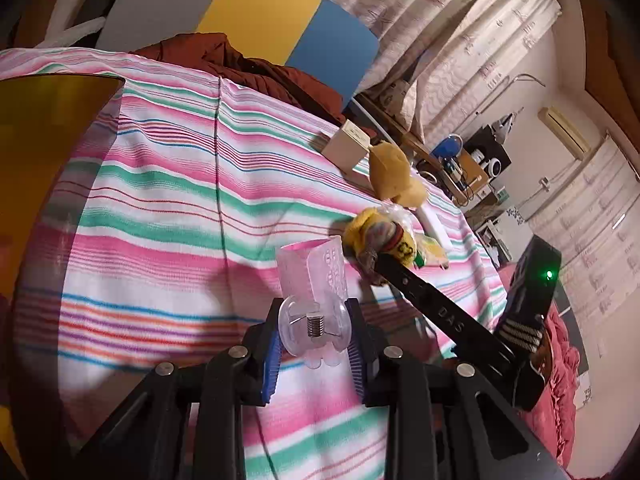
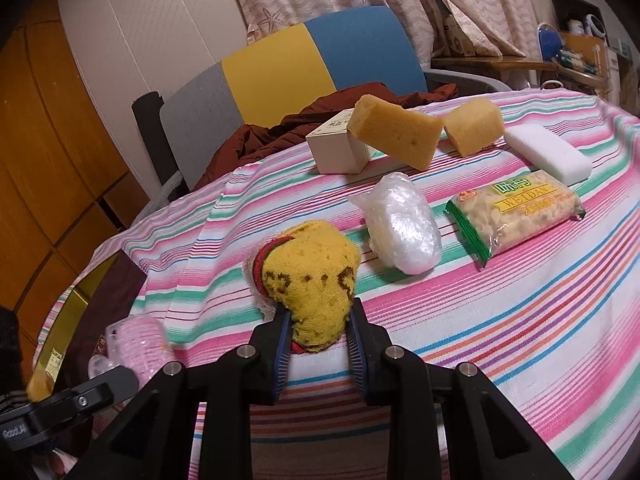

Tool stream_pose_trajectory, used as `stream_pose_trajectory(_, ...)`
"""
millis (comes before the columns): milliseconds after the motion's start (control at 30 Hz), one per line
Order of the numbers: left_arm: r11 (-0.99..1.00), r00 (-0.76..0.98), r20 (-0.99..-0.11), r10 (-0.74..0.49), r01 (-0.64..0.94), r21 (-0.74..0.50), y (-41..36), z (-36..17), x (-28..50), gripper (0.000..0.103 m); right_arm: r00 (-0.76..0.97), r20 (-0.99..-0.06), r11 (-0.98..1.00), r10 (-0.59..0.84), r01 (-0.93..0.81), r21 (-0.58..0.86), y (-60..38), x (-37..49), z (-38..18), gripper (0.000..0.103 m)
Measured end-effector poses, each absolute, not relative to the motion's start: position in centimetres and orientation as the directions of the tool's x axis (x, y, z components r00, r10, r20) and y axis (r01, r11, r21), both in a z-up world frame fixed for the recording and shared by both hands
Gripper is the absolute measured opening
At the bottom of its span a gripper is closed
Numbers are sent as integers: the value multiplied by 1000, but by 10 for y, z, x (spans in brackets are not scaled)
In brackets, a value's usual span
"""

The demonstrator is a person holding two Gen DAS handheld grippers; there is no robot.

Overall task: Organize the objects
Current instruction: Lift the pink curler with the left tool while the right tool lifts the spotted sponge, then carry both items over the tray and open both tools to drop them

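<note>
My left gripper [image 1: 314, 330] is shut on a clear pink plastic clip [image 1: 314, 292] with a metal spring, held just above the striped cloth. The clip also shows at the lower left of the right wrist view [image 2: 136, 344]. My right gripper [image 2: 318, 322] is shut on a rolled yellow sock [image 2: 316, 280] that rests on the cloth. In the left wrist view the sock [image 1: 380, 236] lies right of the clip with the right gripper's black finger [image 1: 432, 304] on it.
On the striped tablecloth [image 2: 520, 320] lie a plastic-wrapped white bundle [image 2: 404, 224], a Weidan snack pack [image 2: 516, 212], a white block [image 2: 548, 152], two yellow sponges [image 2: 394, 130] and a white box [image 2: 340, 148]. A brown garment [image 1: 240, 64] and a chair [image 2: 320, 56] stand behind. A dark yellow box [image 2: 80, 320] sits at left.
</note>
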State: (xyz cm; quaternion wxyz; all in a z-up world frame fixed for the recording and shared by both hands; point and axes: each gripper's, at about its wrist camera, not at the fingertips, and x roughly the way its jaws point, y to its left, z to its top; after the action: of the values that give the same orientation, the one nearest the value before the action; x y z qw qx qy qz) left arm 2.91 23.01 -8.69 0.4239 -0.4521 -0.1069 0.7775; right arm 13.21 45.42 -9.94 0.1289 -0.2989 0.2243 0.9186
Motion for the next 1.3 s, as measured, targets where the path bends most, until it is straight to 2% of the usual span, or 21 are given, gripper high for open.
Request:
stream_pose_trajectory(200, -598, -233, -603, 763, -606, -524, 218, -79, 44, 28, -778, -620, -853, 104, -390, 346, 447, 136, -97, 26)
stream_pose_trajectory(567, -582, -285, -552, 783, -649, -490, 174, -51, 63, 28, -794, -608, -861, 3, -312, 402, 410, 135, -81, 24)
stream_pose_trajectory(1000, -648, -441, -481, 758, -595, -475, 93, -16, 33, 28, -812, -566, -879, -144, -158, 451, 339, 119, -44, 24)
stream_pose_trajectory(1300, -757, -596, -469, 651, -464, -461, 16, -8, -18, 28, -794, -565, -938, -225, 20, 345, 262, 62, -15, 24)
